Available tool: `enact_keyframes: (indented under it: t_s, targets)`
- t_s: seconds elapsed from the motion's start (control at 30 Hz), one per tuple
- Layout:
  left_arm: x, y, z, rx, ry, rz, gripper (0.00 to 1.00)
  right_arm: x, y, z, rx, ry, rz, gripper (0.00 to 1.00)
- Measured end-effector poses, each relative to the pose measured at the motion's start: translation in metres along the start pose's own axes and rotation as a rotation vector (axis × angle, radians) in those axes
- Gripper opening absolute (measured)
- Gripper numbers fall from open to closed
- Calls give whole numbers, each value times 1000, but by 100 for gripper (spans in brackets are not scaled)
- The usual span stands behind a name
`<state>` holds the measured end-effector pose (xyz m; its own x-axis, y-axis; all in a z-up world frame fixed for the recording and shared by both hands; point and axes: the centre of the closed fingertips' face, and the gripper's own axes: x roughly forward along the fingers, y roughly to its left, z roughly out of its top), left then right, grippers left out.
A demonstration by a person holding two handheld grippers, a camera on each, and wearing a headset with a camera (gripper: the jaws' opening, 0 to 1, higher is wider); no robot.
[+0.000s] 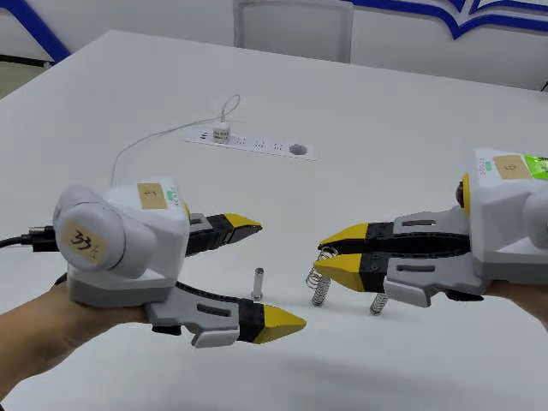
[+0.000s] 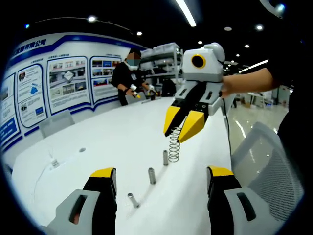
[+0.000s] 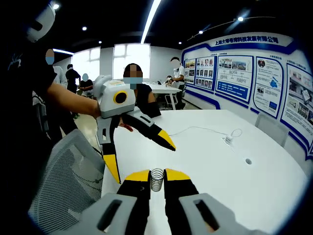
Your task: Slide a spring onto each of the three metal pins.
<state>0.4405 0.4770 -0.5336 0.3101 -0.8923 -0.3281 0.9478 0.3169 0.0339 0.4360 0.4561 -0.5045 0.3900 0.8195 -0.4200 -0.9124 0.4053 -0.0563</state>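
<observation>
Claw on the left (image 2: pixel 162 171) sits spread nearest, three upright pins (image 2: pixel 152 175) stand in a row on the bench (image 2: pixel 122 132) ahead, and beyond, the right claw (image 2: pixel 179 133) pinches a spring (image 2: pixel 174 147) hanging upright, its lower end just beside the farthest pin

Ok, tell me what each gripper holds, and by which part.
Right gripper: a spring, pinched at its upper end between the jaws. Left gripper: open, holding nothing.
</observation>
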Motion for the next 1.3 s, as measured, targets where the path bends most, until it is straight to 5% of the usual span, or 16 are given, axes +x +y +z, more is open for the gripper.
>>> enact_keyframes:
  t_s: [0.63,1.3]
  targets:
    - [-22,13,-15,-48,21,66,94,5,-20,-10,24,19,-62,10]
    - [-33,21,-28,-87,29,99,100,42,-40,-15,37,43,-106,10]
